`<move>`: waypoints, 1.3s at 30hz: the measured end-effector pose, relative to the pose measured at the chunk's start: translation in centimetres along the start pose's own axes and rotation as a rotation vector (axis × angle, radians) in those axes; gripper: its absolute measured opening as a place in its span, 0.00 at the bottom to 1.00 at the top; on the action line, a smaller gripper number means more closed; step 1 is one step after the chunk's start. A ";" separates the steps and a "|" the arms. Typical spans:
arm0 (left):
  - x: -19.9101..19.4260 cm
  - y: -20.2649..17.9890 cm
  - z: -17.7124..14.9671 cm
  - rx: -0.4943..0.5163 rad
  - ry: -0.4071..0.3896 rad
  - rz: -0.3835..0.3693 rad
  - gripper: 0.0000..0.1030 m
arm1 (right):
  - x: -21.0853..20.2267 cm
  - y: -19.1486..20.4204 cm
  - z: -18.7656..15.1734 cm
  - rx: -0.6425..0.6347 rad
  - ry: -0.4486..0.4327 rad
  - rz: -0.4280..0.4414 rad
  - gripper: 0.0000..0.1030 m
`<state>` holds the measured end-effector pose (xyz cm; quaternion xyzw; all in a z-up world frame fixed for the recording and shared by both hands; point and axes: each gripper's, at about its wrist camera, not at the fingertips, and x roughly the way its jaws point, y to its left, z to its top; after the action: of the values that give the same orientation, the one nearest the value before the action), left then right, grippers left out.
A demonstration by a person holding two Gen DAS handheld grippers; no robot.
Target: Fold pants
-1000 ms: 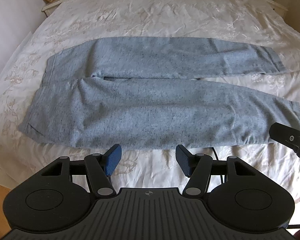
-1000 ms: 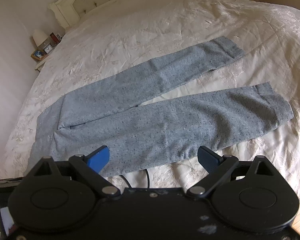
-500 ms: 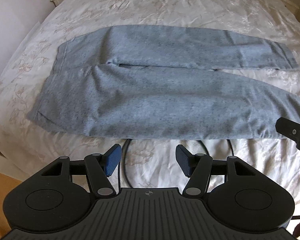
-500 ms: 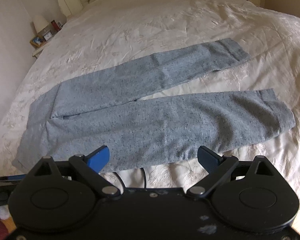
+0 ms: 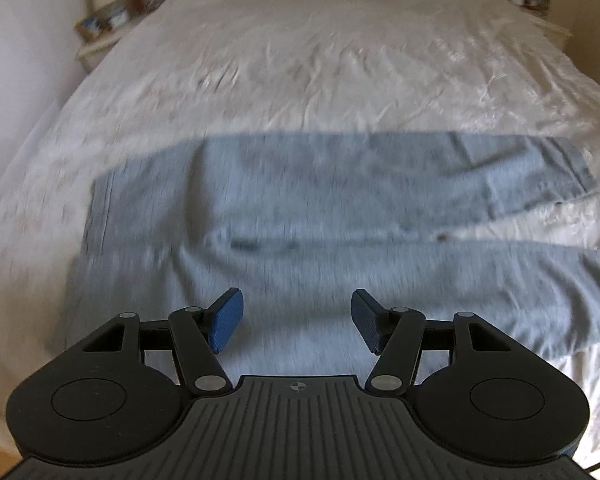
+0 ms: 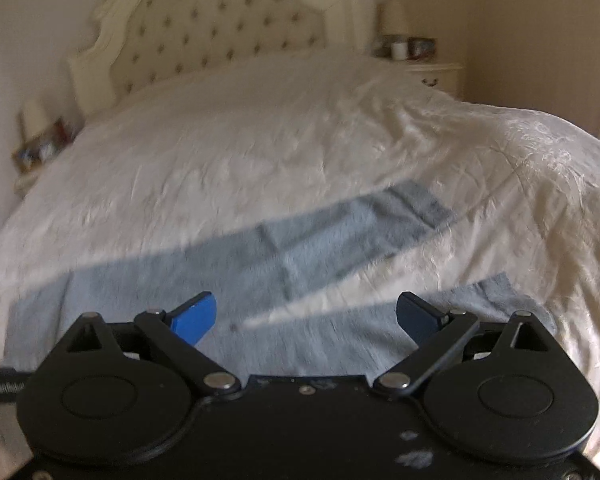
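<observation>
Grey marled pants (image 5: 300, 208) lie flat across a white bed, waistband to the left, both legs stretched to the right with a narrow gap between them. My left gripper (image 5: 296, 320) hangs open over the near leg close to the seat, nothing between its blue pads. In the right wrist view the pants (image 6: 320, 248) run from lower left to the far leg's cuff at centre right. My right gripper (image 6: 306, 318) is open and empty above the near leg, by the split between the legs. Both views are motion-blurred.
The white embroidered bedspread (image 5: 320, 60) covers the whole bed. A tufted cream headboard (image 6: 220, 28) stands at the far end. Cluttered nightstands flank the bed, one on the left (image 5: 108, 28) and one on the right (image 6: 428, 64).
Both grippers have moved forward over the pants: their pads now sit above the grey fabric instead of short of its near edge. The right view has tilted up, showing the headboard.
</observation>
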<state>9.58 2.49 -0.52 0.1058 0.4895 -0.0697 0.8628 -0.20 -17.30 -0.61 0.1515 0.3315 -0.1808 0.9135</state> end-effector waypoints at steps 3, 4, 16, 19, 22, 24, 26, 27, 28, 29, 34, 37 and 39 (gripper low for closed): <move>1.6 0.6 0.9 0.032 -0.001 -0.023 0.57 | 1.0 0.0 0.8 0.071 0.024 0.022 0.99; 2.3 0.8 1.1 0.039 0.007 -0.031 0.57 | 1.4 0.0 0.8 0.091 0.039 0.022 0.99; 8.4 1.5 -5.6 0.290 0.138 -0.101 0.50 | 6.7 -1.1 -6.3 0.143 0.386 -0.065 0.82; 7.5 0.9 -8.2 0.396 0.102 -0.181 0.50 | 7.5 -1.5 -7.9 0.149 0.438 -0.054 0.82; 7.1 -0.6 -10.6 0.557 0.054 -0.173 0.50 | 8.4 -2.0 -9.0 0.170 0.482 -0.041 0.81; 7.2 -1.6 -12.1 0.639 0.025 -0.185 0.48 | 9.1 -2.3 -9.5 0.190 0.510 -0.030 0.80; 7.4 -2.5 -13.0 0.685 0.010 -0.168 0.40 | 9.8 -2.8 -9.9 0.213 0.531 -0.015 0.76; 7.6 -2.9 -13.2 0.695 0.001 -0.160 0.34 | 10.0 -3.0 -9.9 0.223 0.538 -0.011 0.76; 7.8 -3.0 -13.1 0.699 -0.005 -0.159 0.28 | 10.4 -3.3 -10.0 0.233 0.541 -0.009 0.76; 8.1 -3.3 -13.1 0.703 -0.009 -0.160 0.25 | 10.7 -3.5 -10.1 0.241 0.540 -0.009 0.76; 8.6 -3.8 -12.6 0.733 0.016 -0.224 0.04 | 11.4 -4.5 -10.2 0.279 0.549 0.001 0.74; 7.8 -2.2 -12.5 0.701 0.059 -0.315 0.03 | 10.9 -5.2 -10.2 0.302 0.542 -0.010 0.74; 7.3 -1.8 -13.6 0.697 0.068 -0.339 0.04 | 10.9 -6.0 -10.3 0.324 0.539 -0.023 0.74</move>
<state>1.60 4.00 -13.77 0.3124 0.4754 -0.3700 0.7345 -0.71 -21.08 -16.34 0.3340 0.5302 -0.1950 0.7545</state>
